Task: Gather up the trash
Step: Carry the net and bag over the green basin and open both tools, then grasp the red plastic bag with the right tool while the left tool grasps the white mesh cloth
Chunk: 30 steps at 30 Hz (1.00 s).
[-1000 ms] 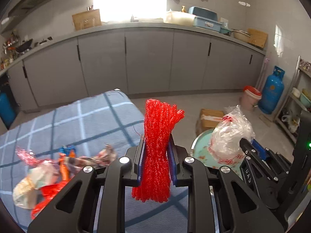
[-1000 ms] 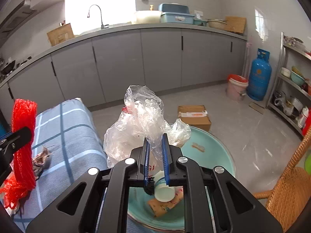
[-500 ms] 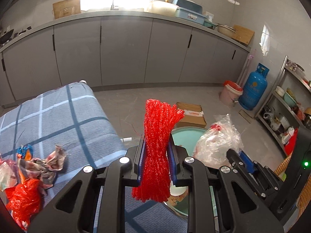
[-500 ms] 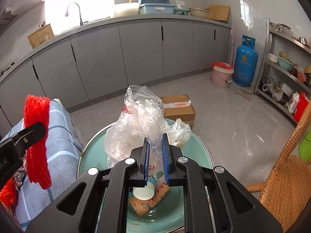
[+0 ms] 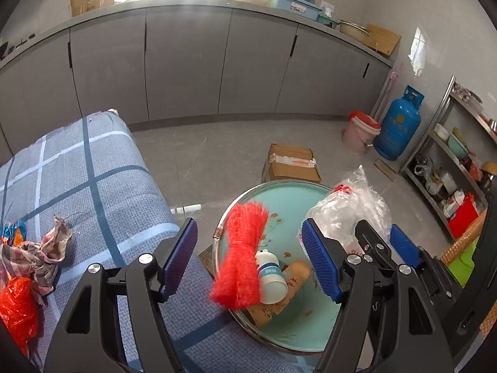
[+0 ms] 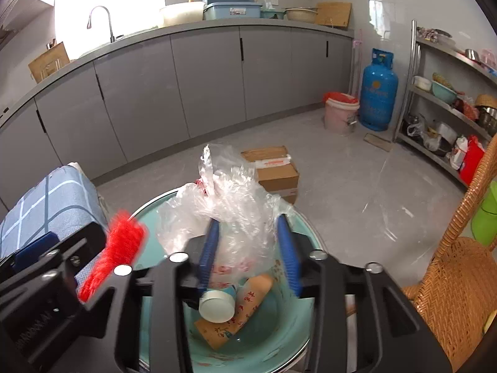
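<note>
**Both grippers released above the basin**

A bristly red mesh bundle (image 5: pixel 240 255) is seen loose between the spread left gripper (image 5: pixel 250 259), over the glossy teal basin (image 5: pixel 279 199). Crinkled clear plastic bag (image 6: pixel 230 208) is unclamped between the parted right gripper (image 6: pixel 248 248).

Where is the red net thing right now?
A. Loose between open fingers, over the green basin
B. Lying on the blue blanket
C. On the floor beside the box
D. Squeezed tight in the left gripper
A: the left gripper is wide open, with the red net untouched above the basin.
</note>
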{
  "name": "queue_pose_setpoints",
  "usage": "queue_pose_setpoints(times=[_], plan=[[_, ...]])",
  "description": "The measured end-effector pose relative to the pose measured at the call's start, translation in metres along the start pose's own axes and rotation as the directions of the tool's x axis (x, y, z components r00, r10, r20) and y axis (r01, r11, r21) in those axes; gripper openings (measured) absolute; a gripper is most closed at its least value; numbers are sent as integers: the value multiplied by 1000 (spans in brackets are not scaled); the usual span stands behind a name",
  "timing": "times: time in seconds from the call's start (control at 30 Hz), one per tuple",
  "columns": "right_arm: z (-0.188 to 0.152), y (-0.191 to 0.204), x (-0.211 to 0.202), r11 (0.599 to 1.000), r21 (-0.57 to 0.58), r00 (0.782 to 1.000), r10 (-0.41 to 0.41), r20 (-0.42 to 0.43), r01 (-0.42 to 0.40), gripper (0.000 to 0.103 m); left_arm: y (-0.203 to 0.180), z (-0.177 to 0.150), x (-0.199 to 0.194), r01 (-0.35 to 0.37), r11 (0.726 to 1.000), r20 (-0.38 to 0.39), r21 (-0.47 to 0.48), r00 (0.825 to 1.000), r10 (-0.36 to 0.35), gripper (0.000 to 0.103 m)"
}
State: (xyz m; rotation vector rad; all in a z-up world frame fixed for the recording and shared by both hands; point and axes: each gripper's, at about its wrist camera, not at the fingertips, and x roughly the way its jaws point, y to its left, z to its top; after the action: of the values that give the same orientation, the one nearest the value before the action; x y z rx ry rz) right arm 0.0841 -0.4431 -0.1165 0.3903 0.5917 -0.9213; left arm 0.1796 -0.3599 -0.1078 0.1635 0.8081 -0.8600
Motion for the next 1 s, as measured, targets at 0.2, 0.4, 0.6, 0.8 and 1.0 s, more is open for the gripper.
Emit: queue_pose_setpoints(times=[0.2, 0.4, 0.6, 0.8, 1.0], plan=[[3, -4, -10, 999, 27, 998, -29, 52, 27, 58, 16, -1, -6, -36, 999, 9, -34, 999, 36, 81], [8, 1, -21, 1000, 16, 994, 0, 105, -2, 62, 20, -3, -24, -83, 996, 47, -11, 995, 84, 82], [9, 18, -34, 999, -28, 990, 28, 141, -24, 62, 32, -9, -55, -189, 982, 105, -2, 976, 188, 85], [5, 49, -56, 990, -102, 980, 110, 169, -93, 63, 62, -24, -95, -312, 950, 158, -1, 938, 308, 86], [-12, 97, -85, 957, -213, 958, 234, 163, -198, 65, 113, -48, -144, -470, 881, 181, -50, 863, 471, 90]])
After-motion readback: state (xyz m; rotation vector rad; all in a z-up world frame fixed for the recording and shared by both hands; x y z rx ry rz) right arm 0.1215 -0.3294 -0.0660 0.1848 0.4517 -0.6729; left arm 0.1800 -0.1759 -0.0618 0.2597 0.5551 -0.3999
